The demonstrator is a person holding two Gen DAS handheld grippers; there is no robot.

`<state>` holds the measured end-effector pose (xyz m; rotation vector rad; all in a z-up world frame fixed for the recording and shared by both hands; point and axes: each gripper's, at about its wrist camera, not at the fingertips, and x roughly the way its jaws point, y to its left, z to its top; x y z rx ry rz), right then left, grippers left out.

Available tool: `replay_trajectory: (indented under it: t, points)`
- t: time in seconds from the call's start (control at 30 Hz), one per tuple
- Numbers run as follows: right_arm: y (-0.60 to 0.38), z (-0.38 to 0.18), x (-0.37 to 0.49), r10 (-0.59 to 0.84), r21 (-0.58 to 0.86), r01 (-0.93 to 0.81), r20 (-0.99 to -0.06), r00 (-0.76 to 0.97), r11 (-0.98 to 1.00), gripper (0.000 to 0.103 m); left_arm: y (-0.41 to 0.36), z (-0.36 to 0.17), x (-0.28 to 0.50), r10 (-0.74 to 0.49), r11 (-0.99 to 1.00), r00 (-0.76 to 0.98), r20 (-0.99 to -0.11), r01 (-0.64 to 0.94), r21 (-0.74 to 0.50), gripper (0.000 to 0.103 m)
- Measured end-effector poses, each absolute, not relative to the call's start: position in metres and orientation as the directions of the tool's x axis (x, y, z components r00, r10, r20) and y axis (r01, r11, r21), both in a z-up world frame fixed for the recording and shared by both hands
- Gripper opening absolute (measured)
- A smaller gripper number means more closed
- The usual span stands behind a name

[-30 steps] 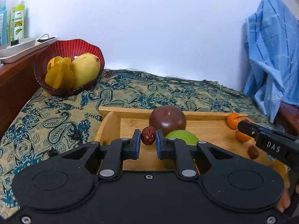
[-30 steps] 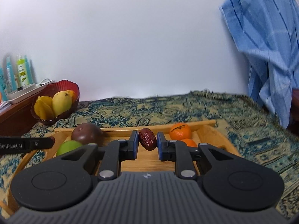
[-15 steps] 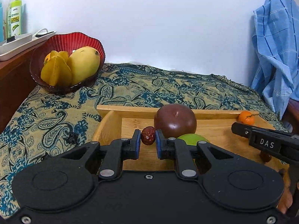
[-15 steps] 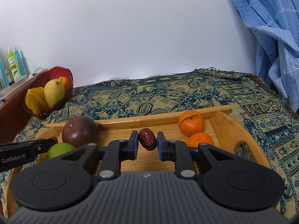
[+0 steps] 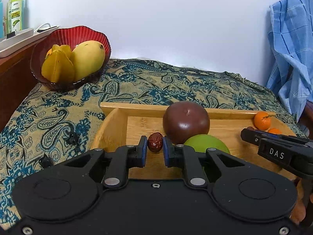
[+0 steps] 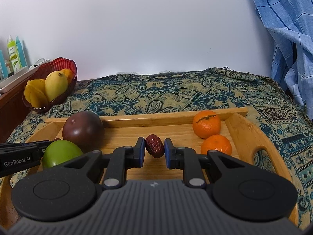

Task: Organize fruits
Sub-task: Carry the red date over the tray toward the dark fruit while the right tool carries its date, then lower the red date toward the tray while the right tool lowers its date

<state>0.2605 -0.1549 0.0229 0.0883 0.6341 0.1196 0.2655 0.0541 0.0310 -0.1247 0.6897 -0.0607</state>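
Observation:
Each gripper holds a small wrinkled red date over the wooden tray (image 5: 117, 121) (image 6: 240, 129). My left gripper (image 5: 155, 145) is shut on one date (image 5: 155, 142), just left of a dark purple round fruit (image 5: 185, 121) and a green fruit (image 5: 207, 144). My right gripper (image 6: 154, 146) is shut on the other date (image 6: 154, 145), left of two tangerines (image 6: 206, 124) (image 6: 216, 145). In the right wrist view the purple fruit (image 6: 83, 130) and green fruit (image 6: 60, 154) lie at the tray's left. The right gripper's fingers (image 5: 273, 146) show at the right of the left wrist view.
A red bowl (image 5: 64, 37) (image 6: 58, 66) with a mango and yellow starfruit stands at the back left on the paisley cloth (image 5: 176, 82). A wooden shelf with bottles (image 5: 15, 13) is at the far left. A blue checked cloth (image 5: 293, 49) hangs at the right.
Both grippers have moved forward and lower over the tray with their dates still held; the fruits and tray look closer and larger in both views.

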Motion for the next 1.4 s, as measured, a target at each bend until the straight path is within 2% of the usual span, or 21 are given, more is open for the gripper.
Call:
replay_trajectory:
  t: [1.4]
  points:
    - [-0.1561,0.0164,0.2632,0.136,0.134,-0.067,-0.614,0.777,0.989,0.027,0.0582,0.0255,0.2712,-0.112,0.984,0.74,-0.663,-0.012,-0.179,0.016]
